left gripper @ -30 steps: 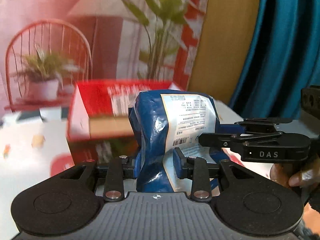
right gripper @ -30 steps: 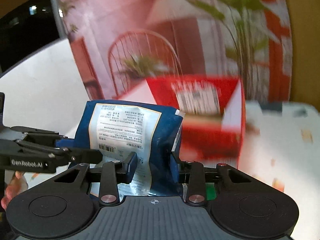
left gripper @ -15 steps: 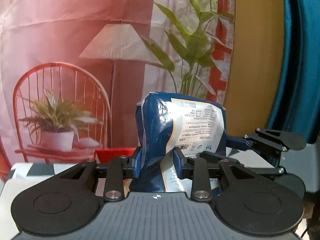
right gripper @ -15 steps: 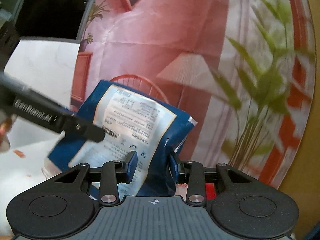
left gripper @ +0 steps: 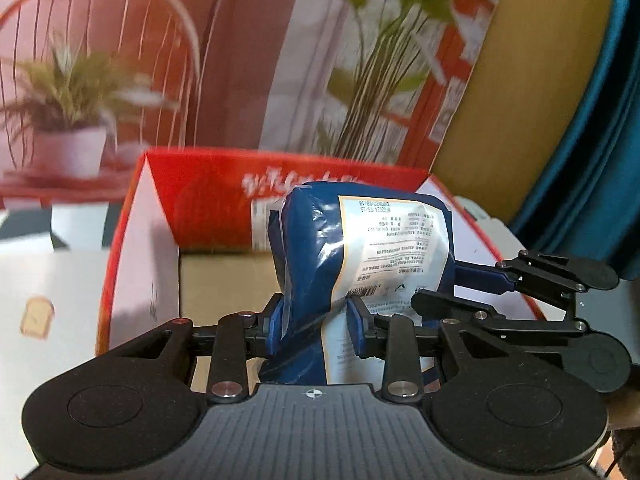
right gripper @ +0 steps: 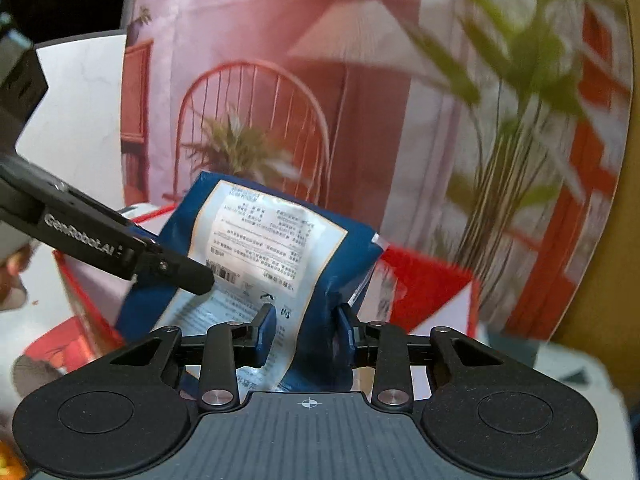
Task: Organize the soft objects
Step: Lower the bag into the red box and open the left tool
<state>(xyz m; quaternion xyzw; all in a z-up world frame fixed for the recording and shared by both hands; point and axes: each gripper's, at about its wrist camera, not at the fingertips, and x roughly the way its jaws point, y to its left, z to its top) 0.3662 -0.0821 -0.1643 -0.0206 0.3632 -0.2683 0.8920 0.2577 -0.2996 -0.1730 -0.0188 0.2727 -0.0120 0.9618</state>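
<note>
Two tools, left [left gripper: 316, 330] and right [right gripper: 306, 334], each pinch a blue bag [left gripper: 360, 280] held over an open red box [left gripper: 160, 248]. It looks soft and light (probably slippery film), best gripped at its lower edges.

1. Both views are lit warmly and evenly from indoors; no lamp or window shows as the source.
2. Motion blur smears the printed backdrop [left gripper: 248, 60], its plants and chair lines streaked in both views.
3. The red box [left gripper: 208, 196] is soft, its lettering unreadable.
4. The blue packet [left gripper: 360, 264] is sharper in the left wrist view, with glare on its crinkled film; its small print stays illegible.
5. Each gripper body at the bottom edge is crisp and dark.
6. Fisheye bending curves the edges; the right view's top left corner falls to black.
7. Shadow darkens the box's inner wall.
</note>
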